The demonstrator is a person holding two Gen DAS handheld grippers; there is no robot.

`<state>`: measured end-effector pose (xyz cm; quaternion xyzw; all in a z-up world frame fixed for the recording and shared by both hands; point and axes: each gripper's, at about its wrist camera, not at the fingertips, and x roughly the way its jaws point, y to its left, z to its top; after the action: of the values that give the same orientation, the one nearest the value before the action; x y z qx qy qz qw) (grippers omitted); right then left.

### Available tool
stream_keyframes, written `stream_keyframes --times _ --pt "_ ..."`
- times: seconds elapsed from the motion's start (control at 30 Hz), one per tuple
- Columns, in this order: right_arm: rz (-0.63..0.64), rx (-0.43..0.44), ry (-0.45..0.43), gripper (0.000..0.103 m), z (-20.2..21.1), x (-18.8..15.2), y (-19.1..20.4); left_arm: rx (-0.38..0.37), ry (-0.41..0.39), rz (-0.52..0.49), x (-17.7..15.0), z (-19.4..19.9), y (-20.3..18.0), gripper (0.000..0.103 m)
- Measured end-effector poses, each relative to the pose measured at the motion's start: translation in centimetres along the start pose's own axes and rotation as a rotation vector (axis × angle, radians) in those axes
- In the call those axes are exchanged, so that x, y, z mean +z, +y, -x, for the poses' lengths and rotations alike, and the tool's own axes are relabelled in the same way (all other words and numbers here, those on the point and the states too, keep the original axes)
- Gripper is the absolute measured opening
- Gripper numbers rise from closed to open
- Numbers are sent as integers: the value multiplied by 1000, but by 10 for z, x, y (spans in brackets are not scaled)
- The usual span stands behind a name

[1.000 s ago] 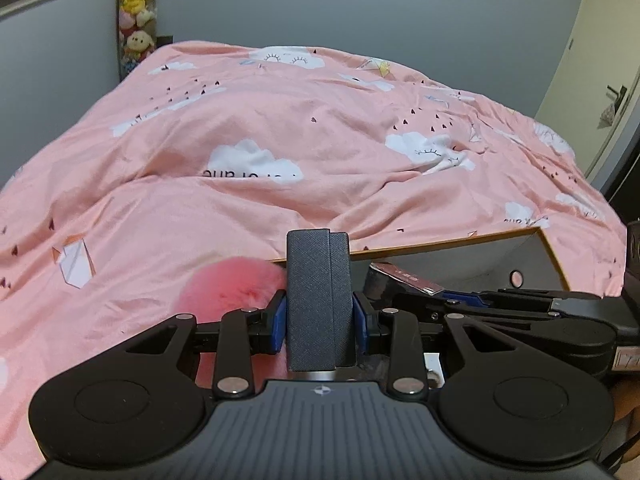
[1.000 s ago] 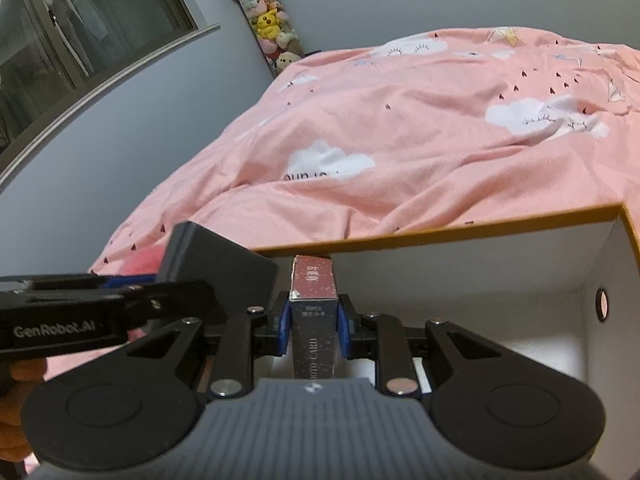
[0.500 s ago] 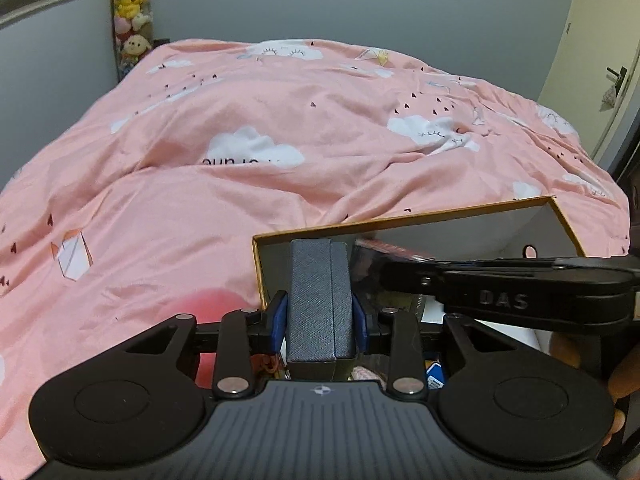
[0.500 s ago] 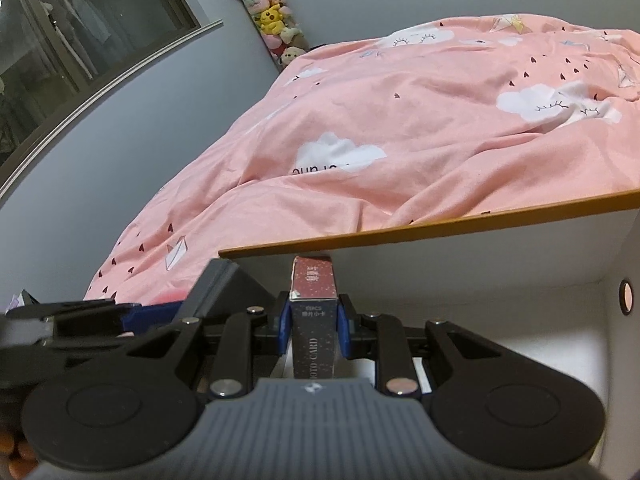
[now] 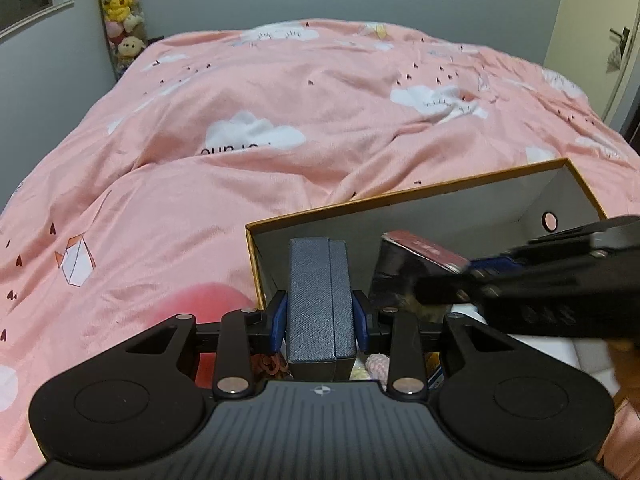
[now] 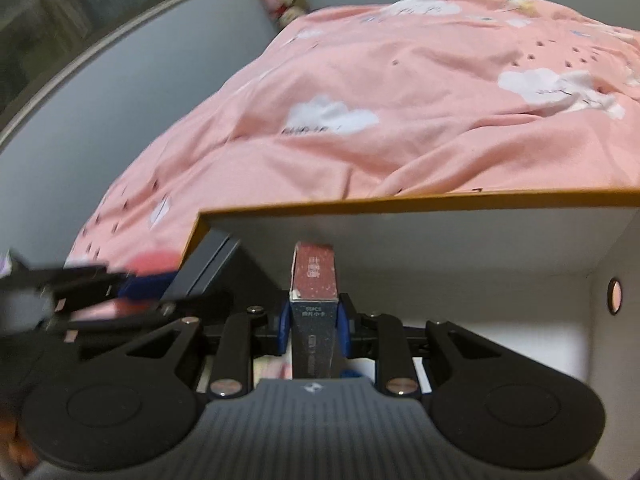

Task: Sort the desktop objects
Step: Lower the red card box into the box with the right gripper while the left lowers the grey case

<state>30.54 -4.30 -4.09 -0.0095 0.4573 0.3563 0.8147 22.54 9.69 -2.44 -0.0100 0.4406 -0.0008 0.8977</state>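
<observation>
My left gripper is shut on a dark blue-grey textured case, held upright over the near left corner of an open cardboard box. My right gripper is shut on a small card box with a dark red top, held inside the same cardboard box. The card box also shows in the left wrist view, and the grey case in the right wrist view. Small items lie on the box floor under the left gripper.
The box sits on a bed with a pink cloud-print quilt. A pink fluffy ball lies on the quilt just left of the box. Plush toys stand in the far corner. A door is at the right.
Both grippers have moved forward and down over the box with their loads. The box now fills more of both views, and the right gripper sits deeper inside it.
</observation>
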Motion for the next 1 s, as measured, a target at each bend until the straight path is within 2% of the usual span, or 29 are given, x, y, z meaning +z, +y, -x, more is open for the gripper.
stream_keyframes --times 0.2,0.3,0.53,0.67,0.8,0.9,1.0 --pt "91 43 138 25 9 -4 1 12 8 -22 0 -1 -3 38" --pt "89 41 176 25 6 -12 -4 19 5 -30 1 0 -6 38" --pt "-86 77 67 24 7 -14 -18 17 -20 -34 4 2 -8 37" --pt "-154 79 22 24 2 -12 -21 14 -70 -8 7 4 -6 37" --pt "-218 95 -27 24 -2 -11 -25 17 -72 -6 5 -3 -5 37" --pt "-256 101 -21 24 -12 -13 -25 41 -62 -24 -1 -10 -7 37" --pt "-259 90 4 24 -23 -16 -23 34 -47 -18 -4 -15 -6 37"
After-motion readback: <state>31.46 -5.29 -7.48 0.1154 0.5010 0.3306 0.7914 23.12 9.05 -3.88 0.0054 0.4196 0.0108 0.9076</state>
